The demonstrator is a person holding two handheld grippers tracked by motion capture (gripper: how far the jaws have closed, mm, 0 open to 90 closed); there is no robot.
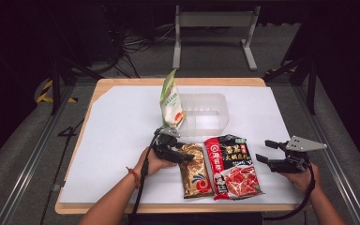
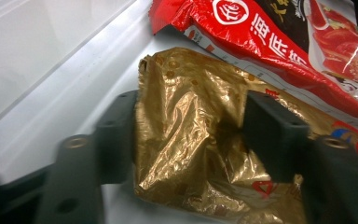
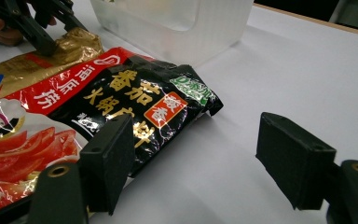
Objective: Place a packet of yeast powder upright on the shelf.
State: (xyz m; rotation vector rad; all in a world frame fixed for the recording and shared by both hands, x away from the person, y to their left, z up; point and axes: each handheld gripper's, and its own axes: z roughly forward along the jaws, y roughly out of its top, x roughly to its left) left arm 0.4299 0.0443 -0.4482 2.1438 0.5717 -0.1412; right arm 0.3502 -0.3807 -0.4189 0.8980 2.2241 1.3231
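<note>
A gold foil packet (image 1: 194,171) lies on the white table sheet, beside a red-and-black hotpot packet (image 1: 232,166) to its right. My left gripper (image 1: 180,154) grips the gold packet's far end. In the left gripper view the foil (image 2: 186,116) bunches and crumples between the two pads (image 2: 191,126). My right gripper (image 1: 265,152) sits just right of the red-and-black packet with its jaws wide apart. In the right gripper view (image 3: 196,149) one jaw overlaps that packet's edge (image 3: 121,102) and bare table lies between the jaws.
A clear plastic tub (image 1: 206,112) stands behind the packets. A white-and-green pouch (image 1: 171,103) stands upright against the tub's left end. The white sheet (image 1: 117,131) covers a wooden tabletop, with open room to the left and right.
</note>
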